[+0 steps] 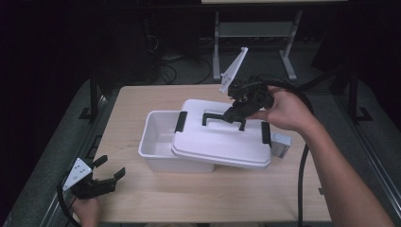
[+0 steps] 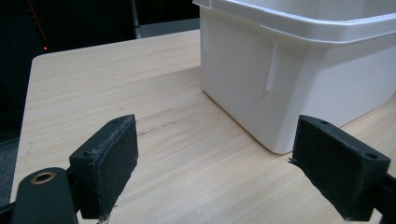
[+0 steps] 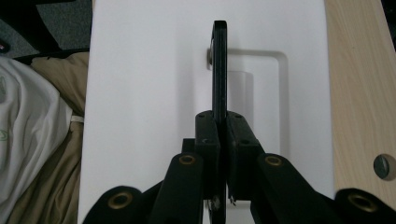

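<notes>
A white plastic bin stands in the middle of the wooden table. Its white lid lies askew, shifted right, so the bin's left end is uncovered. My right gripper is shut on the lid's upright black handle. The right gripper view looks down on the lid, with the thin handle pinched in the right gripper. At the table's front left corner my left gripper rests open. In its own view the left gripper holds nothing and faces the bin's corner.
A small grey-white box sits just right of the lid. Black latches flank the lid's ends. The right gripper's cable trails off the front edge. A metal stand stands on the floor behind the table.
</notes>
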Demonstrator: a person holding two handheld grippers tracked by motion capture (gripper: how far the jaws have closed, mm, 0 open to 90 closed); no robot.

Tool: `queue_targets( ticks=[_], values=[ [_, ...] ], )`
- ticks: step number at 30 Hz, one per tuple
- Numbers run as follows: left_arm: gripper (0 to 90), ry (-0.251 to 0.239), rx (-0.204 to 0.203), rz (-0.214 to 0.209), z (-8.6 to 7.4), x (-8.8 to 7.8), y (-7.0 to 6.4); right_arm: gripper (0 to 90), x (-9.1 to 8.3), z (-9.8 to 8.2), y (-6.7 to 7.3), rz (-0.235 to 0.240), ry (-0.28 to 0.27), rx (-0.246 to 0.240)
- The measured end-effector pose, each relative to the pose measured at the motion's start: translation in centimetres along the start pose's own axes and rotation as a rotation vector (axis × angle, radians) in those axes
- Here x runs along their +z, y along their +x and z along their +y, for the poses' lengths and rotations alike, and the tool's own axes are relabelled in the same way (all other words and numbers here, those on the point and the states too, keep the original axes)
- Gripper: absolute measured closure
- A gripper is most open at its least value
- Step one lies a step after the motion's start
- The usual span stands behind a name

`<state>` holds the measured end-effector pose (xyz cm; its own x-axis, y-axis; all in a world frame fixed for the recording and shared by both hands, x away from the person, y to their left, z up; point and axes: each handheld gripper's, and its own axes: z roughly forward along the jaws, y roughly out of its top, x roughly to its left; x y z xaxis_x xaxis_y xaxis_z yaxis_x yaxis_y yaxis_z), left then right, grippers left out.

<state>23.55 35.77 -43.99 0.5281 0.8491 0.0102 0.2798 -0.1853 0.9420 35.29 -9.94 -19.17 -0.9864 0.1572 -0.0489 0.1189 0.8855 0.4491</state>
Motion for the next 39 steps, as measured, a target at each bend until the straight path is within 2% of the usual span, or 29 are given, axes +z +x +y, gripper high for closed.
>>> queue_targets(
  ticks=[11, 19, 21, 30, 39],
  values=[
    [13.4, 0.007, 0.002, 0.002, 0.0, 0.1, 0.0, 84.7, -1.8, -4.0, 0.7, -0.028, -0.009, 0.058],
    [13.4, 0.015, 0.012, 0.002, 0.0, 0.2, -0.1, 84.7, -2.4, -6.5, 1.3, -0.039, -0.013, 0.092],
    [13.4, 0.016, 0.013, 0.002, 0.0, 0.2, -0.1, 84.7, -2.4, -6.8, 1.3, -0.041, -0.017, 0.086],
    [13.5, 0.018, 0.016, 0.004, 0.0, 0.3, -0.2, 84.7, -2.9, -10.1, 2.4, -0.049, -0.008, 0.133],
    [13.4, 0.022, 0.017, 0.005, 0.0, 0.3, -0.2, 84.7, -2.6, -12.7, 3.1, -0.046, -0.009, 0.153]
  ],
)
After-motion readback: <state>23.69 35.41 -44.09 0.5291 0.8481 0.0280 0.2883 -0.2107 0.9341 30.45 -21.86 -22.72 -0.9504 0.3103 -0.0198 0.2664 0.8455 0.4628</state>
